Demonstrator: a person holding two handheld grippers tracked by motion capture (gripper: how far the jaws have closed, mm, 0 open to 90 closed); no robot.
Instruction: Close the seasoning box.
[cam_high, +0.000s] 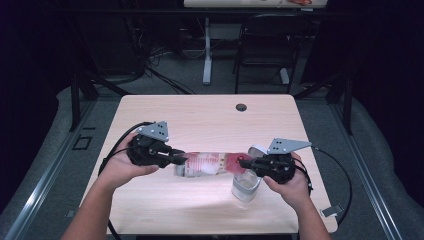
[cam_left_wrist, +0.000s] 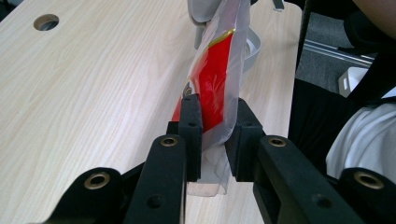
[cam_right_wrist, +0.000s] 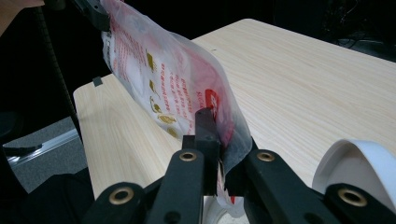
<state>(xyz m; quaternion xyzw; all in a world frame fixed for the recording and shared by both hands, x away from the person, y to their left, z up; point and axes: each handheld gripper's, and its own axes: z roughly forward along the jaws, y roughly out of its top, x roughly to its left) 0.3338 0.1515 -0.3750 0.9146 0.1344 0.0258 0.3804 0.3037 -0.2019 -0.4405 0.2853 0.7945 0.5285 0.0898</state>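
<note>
Table (cam_high: 150, 112) of pale wood fills the middle of the high view, and you hold a plastic pouch (cam_high: 212, 164) stretched lengthwise between your two grippers, above the half nearer the front edge. Your left gripper (cam_high: 176, 159) pinches the pouch's left end, your right gripper (cam_high: 248, 163) its right end. The pouch is translucent, printed white and red, redder toward the right gripper. A clear cup-like container (cam_high: 246, 185) stands on the table just below the right gripper, near the front right corner, and a white rounded object (cam_high: 257, 149) lies just behind that gripper. A small round hole (cam_high: 241, 107) sits near the back edge.

In the left gripper view, your left gripper (cam_left_wrist: 215, 130) has its jaws pressed onto the pouch (cam_left_wrist: 217, 79), which rises edge-on from between them, red with a thin gold line, its clear sealed edge hanging below the jaws. A grey-white rounded object (cam_left_wrist: 252, 49) lies on the table behind the pouch, and the hole (cam_left_wrist: 46, 21) shows at the far left corner.

In the right gripper view, your right gripper (cam_right_wrist: 223, 144) clamps the red-printed end of the pouch (cam_right_wrist: 163, 79), which runs up and away toward the other gripper (cam_right_wrist: 95, 14) at the top left. White contents show through the film, under red text and small yellowish pictures. A white curved rim (cam_right_wrist: 355, 163) sits at the lower right, just beside the jaws.
</note>
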